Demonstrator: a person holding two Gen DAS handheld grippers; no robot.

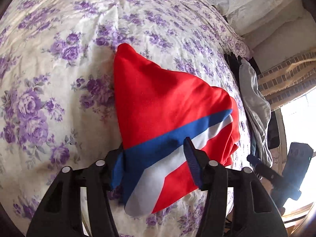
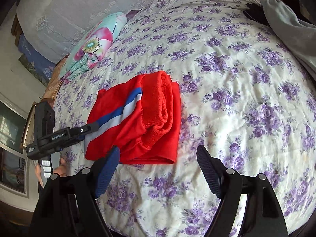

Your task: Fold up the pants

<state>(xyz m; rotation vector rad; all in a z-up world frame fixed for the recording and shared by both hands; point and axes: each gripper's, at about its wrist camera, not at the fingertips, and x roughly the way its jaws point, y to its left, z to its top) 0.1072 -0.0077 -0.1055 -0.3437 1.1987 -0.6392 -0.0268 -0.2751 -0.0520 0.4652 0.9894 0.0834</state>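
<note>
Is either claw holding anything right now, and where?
The left claw straddles the red pants at their striped corner; whether it grips is unclear. The right claw holds nothing.

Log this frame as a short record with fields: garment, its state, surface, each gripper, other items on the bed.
garment: red pants with a blue and white side stripe
state: folded into a compact bundle, ribbed waistband showing on top, one corner lifted
surface: bedspread, cream with purple flowers
left gripper: jaws either side of the striped corner of the pants; whether they have shut on it is unclear
right gripper: jaws apart, empty, just off the near edge of the pants
other items: folded floral quilt at the far side; grey garment at the bed edge
</note>
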